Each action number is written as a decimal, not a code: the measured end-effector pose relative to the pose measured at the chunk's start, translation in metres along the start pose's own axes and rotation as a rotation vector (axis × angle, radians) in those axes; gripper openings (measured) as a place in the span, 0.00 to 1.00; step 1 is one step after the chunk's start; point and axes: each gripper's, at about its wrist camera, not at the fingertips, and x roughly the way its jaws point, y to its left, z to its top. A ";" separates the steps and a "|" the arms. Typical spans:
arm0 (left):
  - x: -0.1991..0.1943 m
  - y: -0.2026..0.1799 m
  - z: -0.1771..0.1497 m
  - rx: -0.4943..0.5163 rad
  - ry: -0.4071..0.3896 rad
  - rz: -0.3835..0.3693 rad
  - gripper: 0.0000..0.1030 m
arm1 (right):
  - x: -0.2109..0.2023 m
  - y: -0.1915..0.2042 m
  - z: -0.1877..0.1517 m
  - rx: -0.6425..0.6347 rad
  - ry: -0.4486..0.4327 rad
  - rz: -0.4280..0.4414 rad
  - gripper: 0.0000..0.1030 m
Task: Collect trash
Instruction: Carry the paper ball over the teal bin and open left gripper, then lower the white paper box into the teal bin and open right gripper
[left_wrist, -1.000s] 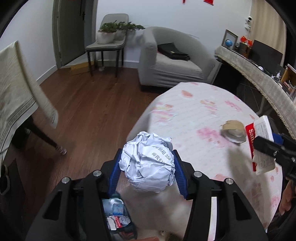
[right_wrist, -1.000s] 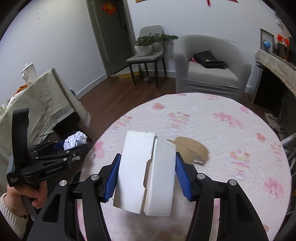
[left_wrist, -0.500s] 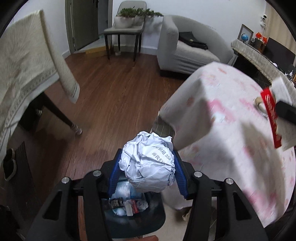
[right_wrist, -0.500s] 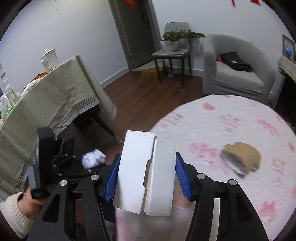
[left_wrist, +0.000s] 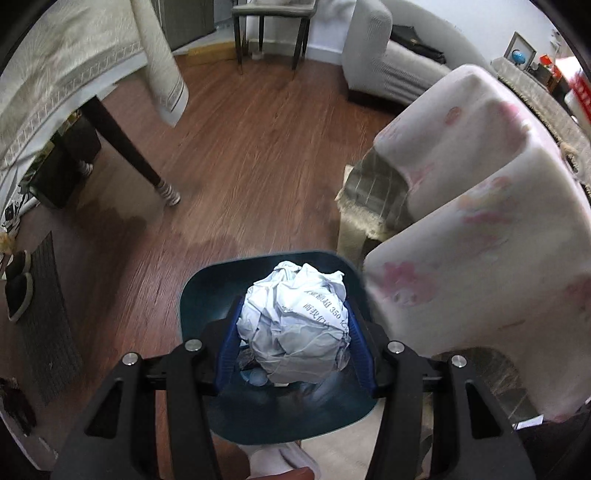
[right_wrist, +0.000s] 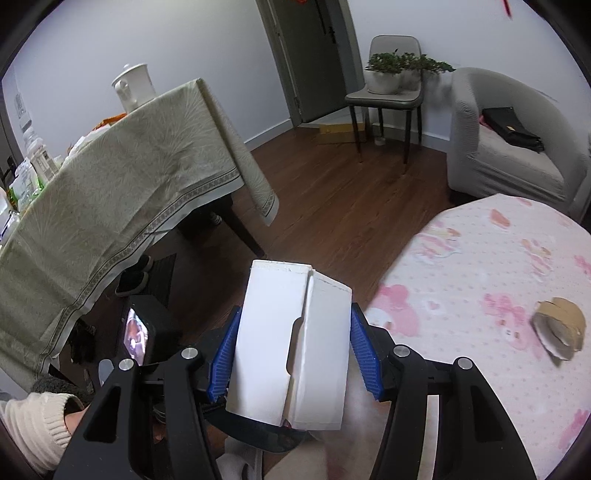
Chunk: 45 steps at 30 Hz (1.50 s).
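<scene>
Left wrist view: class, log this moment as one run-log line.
left hand-held gripper: shut on crumpled paper ball | over trash bin | right hand-held gripper: shut on white carton

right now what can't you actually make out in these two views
- Left wrist view: most of what lies inside the trash bin is hidden by the crumpled paper ball in the left claw.
- Left wrist view: the table's top is out of sight; only its tablecloth hangs blurred.
- Right wrist view: the white carton in the right claw hides the bin; its print faces away.
</scene>
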 end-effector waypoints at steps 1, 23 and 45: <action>0.003 0.003 -0.003 -0.002 0.013 -0.001 0.56 | 0.002 0.002 0.000 -0.003 0.003 0.003 0.56; -0.079 0.057 0.011 -0.094 -0.204 -0.031 0.77 | 0.083 0.050 -0.027 -0.106 0.184 -0.007 0.56; -0.143 0.046 0.042 -0.087 -0.373 -0.042 0.66 | 0.154 0.073 -0.091 -0.224 0.432 -0.073 0.56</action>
